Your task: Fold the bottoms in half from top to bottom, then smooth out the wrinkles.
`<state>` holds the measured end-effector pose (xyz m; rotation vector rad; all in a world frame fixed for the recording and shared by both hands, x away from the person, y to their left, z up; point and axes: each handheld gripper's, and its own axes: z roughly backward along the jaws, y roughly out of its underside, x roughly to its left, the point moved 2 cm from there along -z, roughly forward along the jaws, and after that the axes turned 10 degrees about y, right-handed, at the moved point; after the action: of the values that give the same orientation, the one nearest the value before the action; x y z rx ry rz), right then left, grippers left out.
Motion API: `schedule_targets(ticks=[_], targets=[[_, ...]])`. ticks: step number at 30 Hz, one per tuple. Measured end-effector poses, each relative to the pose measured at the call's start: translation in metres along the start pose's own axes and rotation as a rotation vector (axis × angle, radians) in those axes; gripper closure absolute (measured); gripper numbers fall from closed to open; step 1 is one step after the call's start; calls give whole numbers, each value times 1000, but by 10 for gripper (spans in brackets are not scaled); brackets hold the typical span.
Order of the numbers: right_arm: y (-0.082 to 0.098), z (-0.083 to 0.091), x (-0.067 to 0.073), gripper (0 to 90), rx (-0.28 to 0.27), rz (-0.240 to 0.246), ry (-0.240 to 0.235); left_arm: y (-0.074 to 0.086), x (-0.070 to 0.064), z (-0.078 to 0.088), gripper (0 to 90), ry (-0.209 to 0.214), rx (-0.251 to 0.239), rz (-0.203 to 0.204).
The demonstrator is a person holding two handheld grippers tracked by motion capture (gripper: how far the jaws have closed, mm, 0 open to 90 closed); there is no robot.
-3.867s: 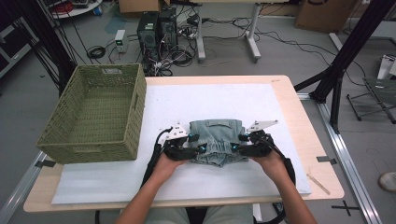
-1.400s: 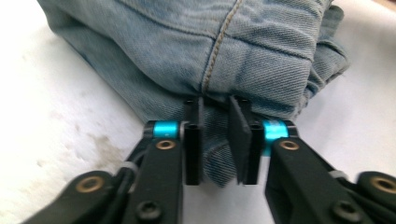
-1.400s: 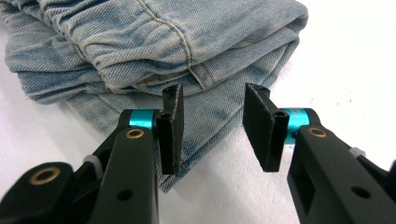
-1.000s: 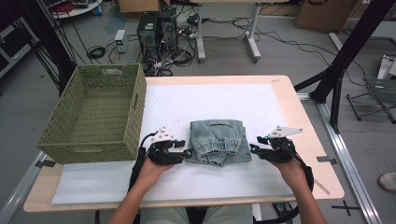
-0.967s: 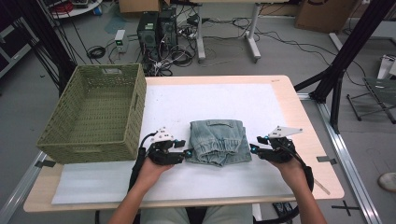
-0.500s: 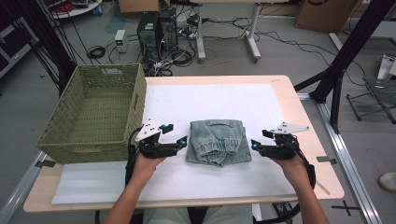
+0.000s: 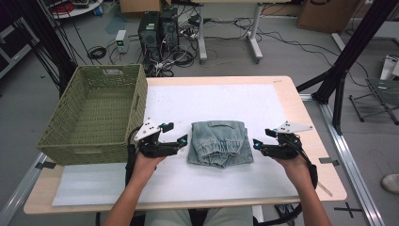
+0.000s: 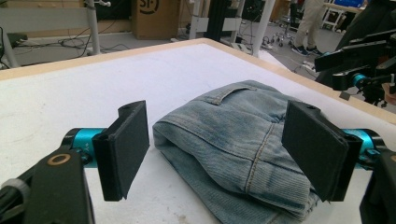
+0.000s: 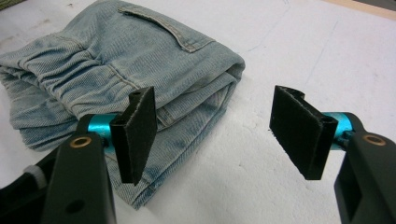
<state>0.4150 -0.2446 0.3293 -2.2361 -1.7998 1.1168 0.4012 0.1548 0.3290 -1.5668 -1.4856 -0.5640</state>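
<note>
A wooden counter (image 7: 301, 117) carries a white sheet (image 7: 221, 101), with a green woven basket (image 7: 96, 115) at its left edge. Behind it, the grey floor holds computer towers (image 7: 157, 28) and tangled cables. Folded denim jeans (image 7: 220, 142) lie near the middle of the sheet. The left gripper (image 7: 178, 136) sits just left of the jeans, jaws spread wide and grasping nothing. The right gripper (image 7: 258, 143) sits just right of them; its jaws have just been opening, and nothing lies between them. A second earlier both grippers pressed at the jeans' edges; each is now drawn slightly outward, clear of the fabric.
</note>
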Motion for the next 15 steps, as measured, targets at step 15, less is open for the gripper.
schedule_targets(ticks=[15], targets=[[-1,1,0,326,-6,-2,-2,2,-2,-1,230,3,3,1]])
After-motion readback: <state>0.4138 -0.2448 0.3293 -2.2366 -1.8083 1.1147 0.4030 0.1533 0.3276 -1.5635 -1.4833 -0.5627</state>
